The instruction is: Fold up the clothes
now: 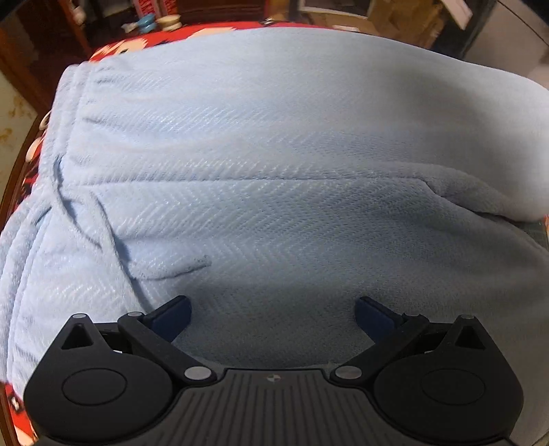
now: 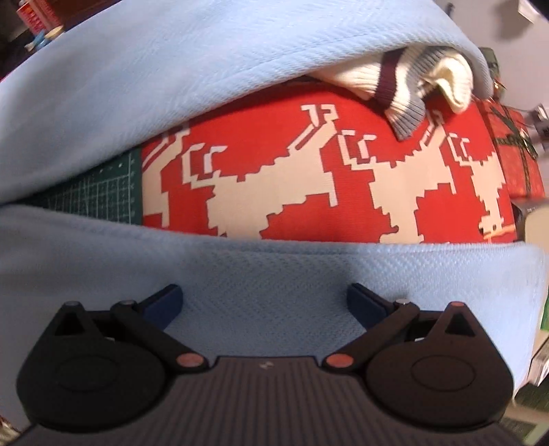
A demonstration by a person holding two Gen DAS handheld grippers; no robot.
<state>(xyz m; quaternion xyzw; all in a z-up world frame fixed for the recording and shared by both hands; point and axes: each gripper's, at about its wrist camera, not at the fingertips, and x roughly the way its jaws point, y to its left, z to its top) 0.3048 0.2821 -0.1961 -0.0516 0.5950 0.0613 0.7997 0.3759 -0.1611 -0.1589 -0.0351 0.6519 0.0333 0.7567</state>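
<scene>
A light blue fleece garment (image 1: 267,164) with a gathered waistband at the left covers most of the left wrist view. My left gripper (image 1: 272,317) hovers just over its near part, open, with nothing between the fingers. In the right wrist view the same blue garment (image 2: 274,274) shows as a near band and a far fold. My right gripper (image 2: 264,303) is open above the near band, holding nothing. A white knitted piece with maroon and grey stripes (image 2: 405,89) pokes out from under the far fold.
A red cloth with white pixel reindeer (image 2: 308,178) covers the table between the two blue folds. A green cutting mat (image 2: 99,192) shows at the left. A red wrapped box (image 2: 518,154) stands at the right edge. Shelves and clutter (image 1: 161,20) lie beyond the table.
</scene>
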